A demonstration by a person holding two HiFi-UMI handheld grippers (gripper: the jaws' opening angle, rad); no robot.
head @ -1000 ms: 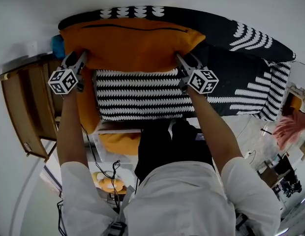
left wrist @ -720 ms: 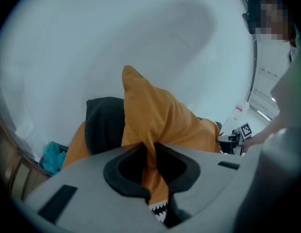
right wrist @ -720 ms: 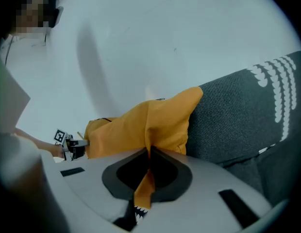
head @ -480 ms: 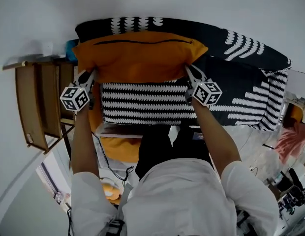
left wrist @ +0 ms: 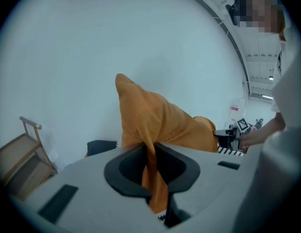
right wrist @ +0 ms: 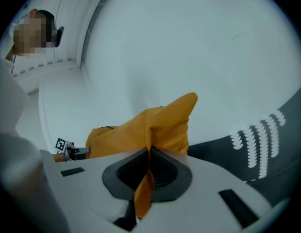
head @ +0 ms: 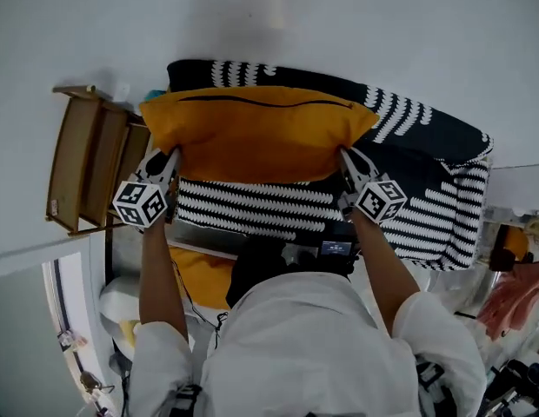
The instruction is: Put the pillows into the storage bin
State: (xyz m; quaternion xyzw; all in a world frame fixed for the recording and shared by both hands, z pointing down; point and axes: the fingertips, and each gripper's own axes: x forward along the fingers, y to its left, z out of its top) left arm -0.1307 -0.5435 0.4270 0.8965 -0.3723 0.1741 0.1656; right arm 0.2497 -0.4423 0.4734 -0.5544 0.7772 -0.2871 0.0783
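An orange pillow (head: 256, 133) hangs in the air, held by its two lower corners above a black-and-white striped pillow (head: 252, 202). My left gripper (head: 171, 155) is shut on the left corner; its jaws have just been closing, with orange fabric (left wrist: 155, 120) pinched between them (left wrist: 151, 152). My right gripper (head: 346, 153) is shut on the right corner, and fabric (right wrist: 150, 125) bunches out of its closed jaws (right wrist: 149, 154). Below the striped pillow is a storage bin (head: 204, 248) with another orange pillow (head: 200, 276) showing in it.
A dark cover with white leaf print (head: 426, 137) spreads behind and to the right of the pillows. At the left, a wooden rack (head: 83, 159) stands against the white wall. My own body fills the lower middle of the head view.
Both grippers have risen with the orange pillow, which has lifted clear of the striped pillow. Their jaws have closed on its lower corners.
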